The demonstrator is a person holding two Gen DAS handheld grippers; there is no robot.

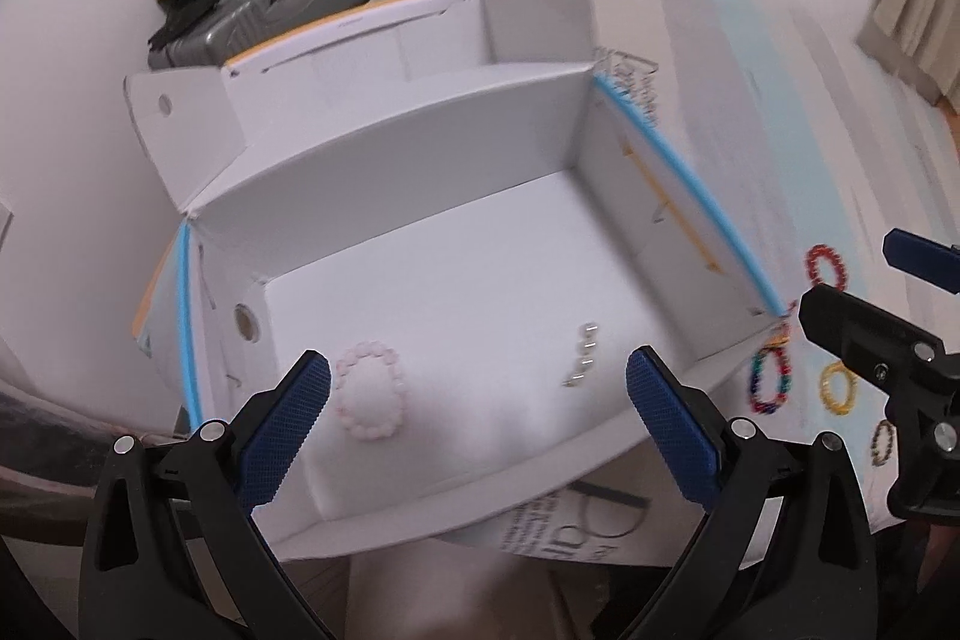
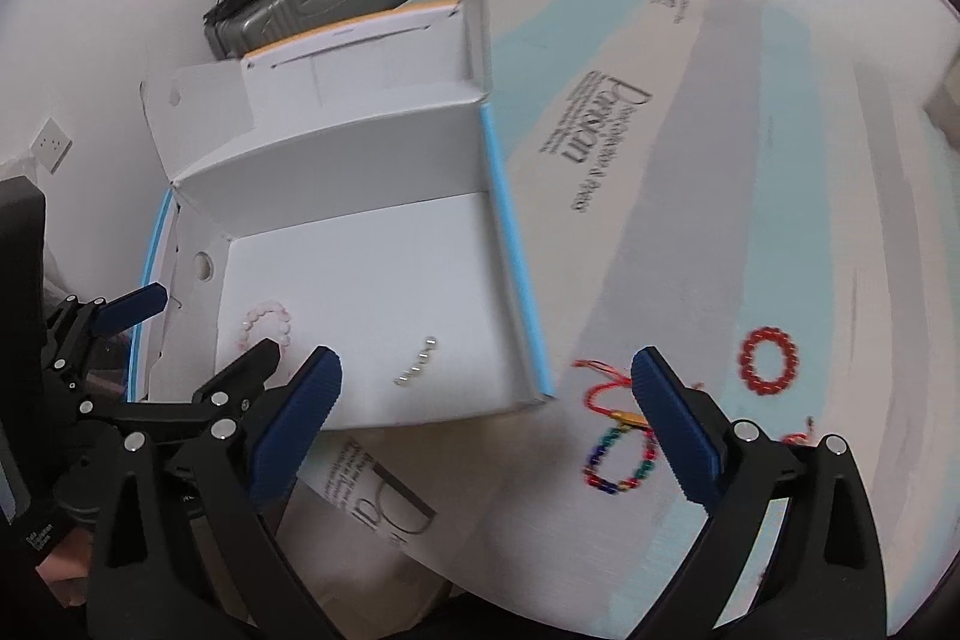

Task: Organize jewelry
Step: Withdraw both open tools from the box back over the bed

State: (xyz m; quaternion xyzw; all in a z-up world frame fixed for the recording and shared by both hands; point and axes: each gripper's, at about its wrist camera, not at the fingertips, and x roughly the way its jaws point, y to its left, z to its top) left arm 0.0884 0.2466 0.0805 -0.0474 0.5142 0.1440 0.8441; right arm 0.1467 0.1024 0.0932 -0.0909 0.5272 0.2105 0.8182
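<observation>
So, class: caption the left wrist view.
Open left gripper above white box holding pink bracelet.

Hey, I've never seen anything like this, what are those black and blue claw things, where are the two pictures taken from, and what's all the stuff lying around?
Those claws are two hand-held grippers with blue pads; a person holds one in each hand. Each carries a camera looking along its fingers. One picture comes from the left gripper, the other from the right gripper. Both are open and hold nothing.

Ahead is an open white cardboard box. Inside lie a pale pink bead bracelet and a short silver metal piece.

Outside, on printed white cardboard, lie a red bead bracelet, a multicoloured bead bracelet, a red cord bracelet, a yellow bead bracelet and a dark bead bracelet. Suitcases stand behind.
</observation>
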